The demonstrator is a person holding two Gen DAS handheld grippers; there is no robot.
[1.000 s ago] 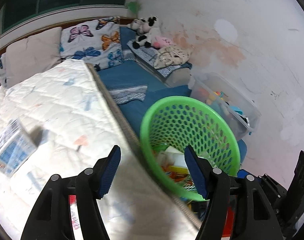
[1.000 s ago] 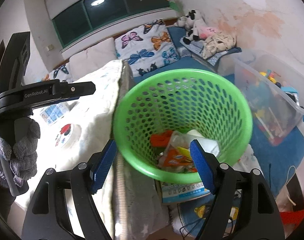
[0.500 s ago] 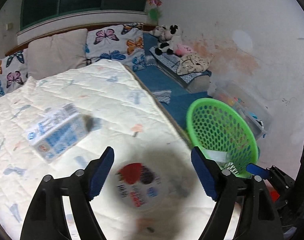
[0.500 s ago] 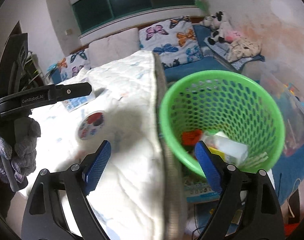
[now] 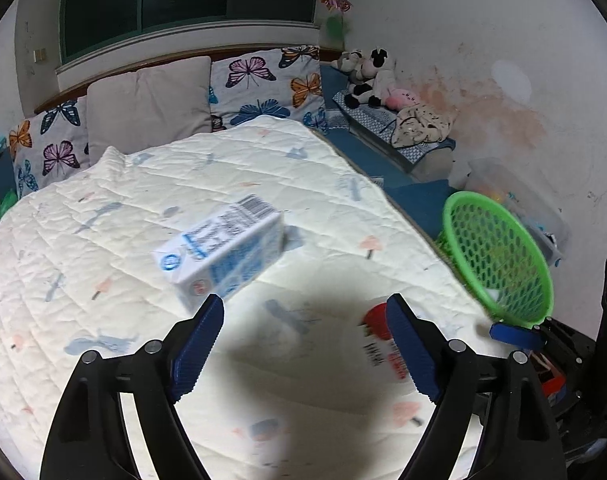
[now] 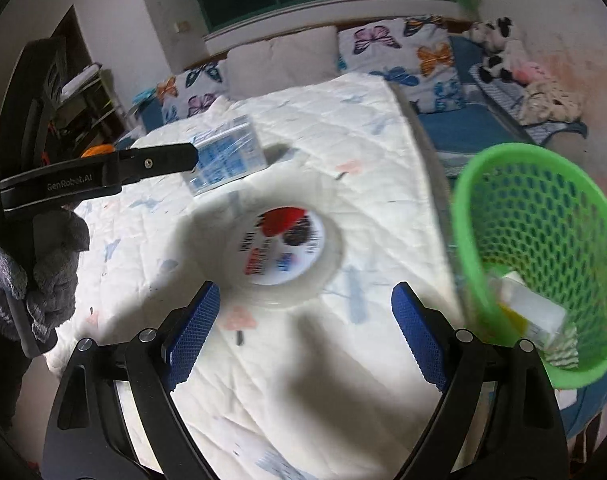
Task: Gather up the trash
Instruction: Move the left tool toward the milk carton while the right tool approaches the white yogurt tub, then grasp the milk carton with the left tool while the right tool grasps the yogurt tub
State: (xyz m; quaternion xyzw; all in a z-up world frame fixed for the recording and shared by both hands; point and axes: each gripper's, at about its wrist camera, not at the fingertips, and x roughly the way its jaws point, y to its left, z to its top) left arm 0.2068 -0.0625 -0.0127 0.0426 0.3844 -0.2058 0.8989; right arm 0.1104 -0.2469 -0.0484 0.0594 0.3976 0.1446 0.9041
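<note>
Left wrist view: the left gripper [image 5: 305,340] hangs over the quilt [image 5: 223,184] on the bed, jaws wide and holding nothing. A white and blue carton [image 5: 223,250] lies on its side on the quilt just ahead of the left finger. A round cup [image 5: 383,344] with a red-printed lid sits on the quilt near the right finger, partly hidden behind it and blurred. The green basket [image 5: 499,256] stands off the bed's right edge, past the cup.

Right wrist view: the right gripper [image 6: 303,326] is also over the quilt [image 6: 343,120], jaws wide and empty. The cup [image 6: 285,244] sits just ahead, between the two fingers' lines. The carton [image 6: 227,156] lies beyond it, with the left gripper [image 6: 103,174] reaching in from the left in a gloved hand [image 6: 31,276]; its tip looks close to the carton, though I cannot tell whether they touch. The basket [image 6: 535,240] at right holds scraps, including a white box [image 6: 531,308].
</note>
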